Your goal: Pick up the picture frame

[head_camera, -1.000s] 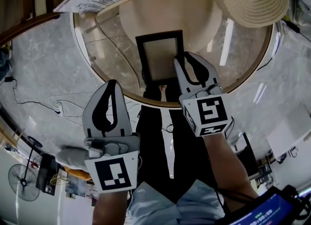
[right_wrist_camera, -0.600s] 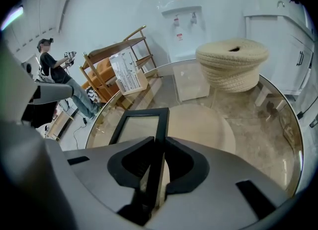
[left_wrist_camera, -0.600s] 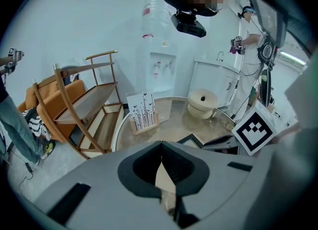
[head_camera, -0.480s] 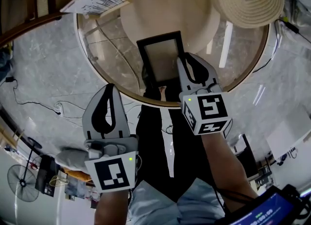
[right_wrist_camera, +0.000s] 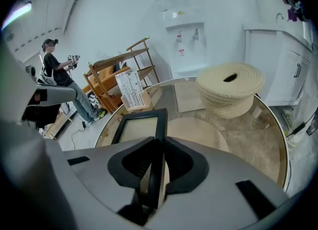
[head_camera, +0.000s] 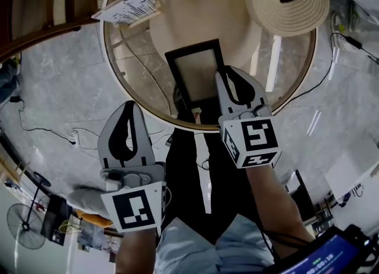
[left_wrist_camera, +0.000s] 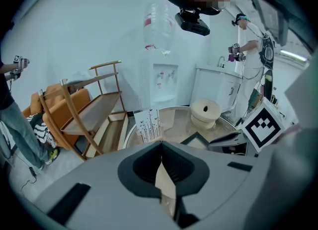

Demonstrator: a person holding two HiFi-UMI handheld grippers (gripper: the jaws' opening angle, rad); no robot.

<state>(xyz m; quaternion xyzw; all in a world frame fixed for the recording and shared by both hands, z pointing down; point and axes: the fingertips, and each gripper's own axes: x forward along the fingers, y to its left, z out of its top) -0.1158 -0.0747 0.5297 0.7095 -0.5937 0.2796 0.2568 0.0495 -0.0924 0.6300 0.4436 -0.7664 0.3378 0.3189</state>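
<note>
A black picture frame [head_camera: 198, 74] with a pale pane is over the near side of the round glass table [head_camera: 142, 98]. My right gripper [head_camera: 228, 70] is shut on the frame's right edge near its lower corner. In the right gripper view the dark edge [right_wrist_camera: 160, 124] runs straight between the two pads. My left gripper [head_camera: 130, 106] hangs to the left, off the table's rim and over the floor, shut with nothing in it. In the left gripper view its tips [left_wrist_camera: 160, 144] meet, and the frame [left_wrist_camera: 198, 139] shows beyond them.
A round beige mat [head_camera: 201, 12] lies under the frame's far end. A stack of coiled woven mats [head_camera: 287, 0] sits at the table's far right, and a printed card stand [head_camera: 127, 6] at its far left. A wooden rack [left_wrist_camera: 94, 110] stands beside the table. Cables trail over the marble floor [head_camera: 53, 131].
The right jaws have narrowed onto the frame's right edge. Both grippers have risen a little, and the frame has come up with the right one.
</note>
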